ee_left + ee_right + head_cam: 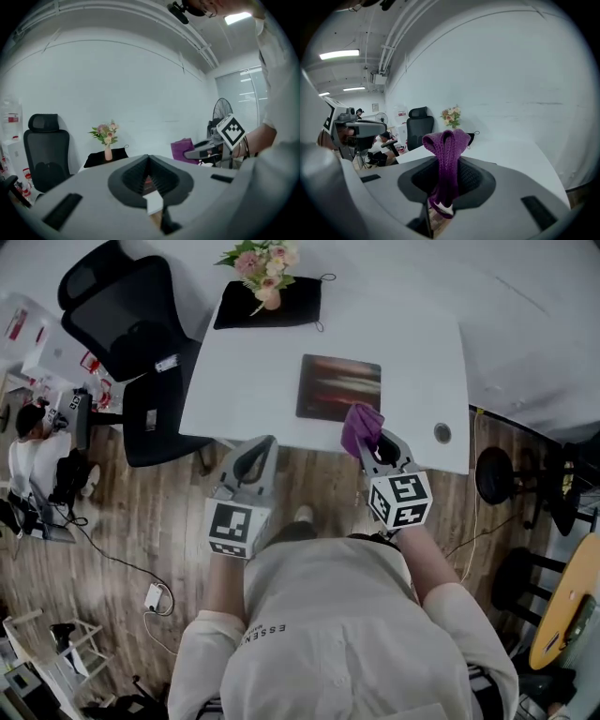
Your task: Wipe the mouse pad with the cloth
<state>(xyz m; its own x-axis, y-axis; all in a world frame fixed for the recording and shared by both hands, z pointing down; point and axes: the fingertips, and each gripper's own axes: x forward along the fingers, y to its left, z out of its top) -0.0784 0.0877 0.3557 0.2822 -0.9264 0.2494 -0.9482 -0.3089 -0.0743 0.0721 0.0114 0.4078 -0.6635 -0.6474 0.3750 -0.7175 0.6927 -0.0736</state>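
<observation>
Cloth (445, 140) between right gripper (447, 161) fingers (472, 178)

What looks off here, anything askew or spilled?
Nothing stands out. The mouse pad lies flat, roughly square to the table. The flower vase stands upright on its black mat, and no spill shows. The purple cloth is bunched in the right gripper, at the pad's near edge.

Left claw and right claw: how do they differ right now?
Left claw is shut and empty; right claw is shut on the purple cloth. Left claw sits at the table edge, clear of the mouse pad; right claw reaches the pad's near corner. Both point at the table.
</observation>
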